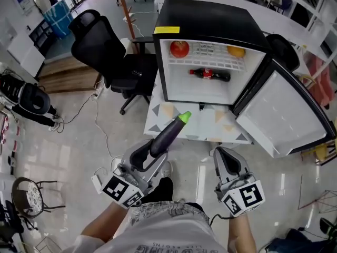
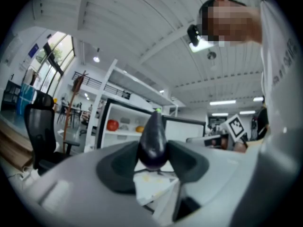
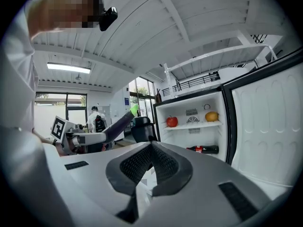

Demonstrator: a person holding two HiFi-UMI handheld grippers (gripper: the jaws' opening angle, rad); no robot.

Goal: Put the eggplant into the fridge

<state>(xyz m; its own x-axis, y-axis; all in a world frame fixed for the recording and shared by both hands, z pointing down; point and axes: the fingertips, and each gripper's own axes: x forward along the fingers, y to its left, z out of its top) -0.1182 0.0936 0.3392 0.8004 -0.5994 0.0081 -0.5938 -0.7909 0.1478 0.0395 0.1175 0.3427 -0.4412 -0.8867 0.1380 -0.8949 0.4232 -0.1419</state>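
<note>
Eggplant [image 1: 169,132] is clamped by its thick end between the jaws of the left gripper [image 1: 146,156], which partly hide that end. Its green tip points at the open fridge [image 1: 210,22], well short of it. The right gripper [image 1: 225,158] is closed on nothing. Inside the fridge are an apple [image 1: 179,48], an orange [image 1: 236,51] and a bottle [image 1: 209,74]. The door [image 1: 284,115] swings right, and a chair [image 1: 105,51] stands to the left.
</note>
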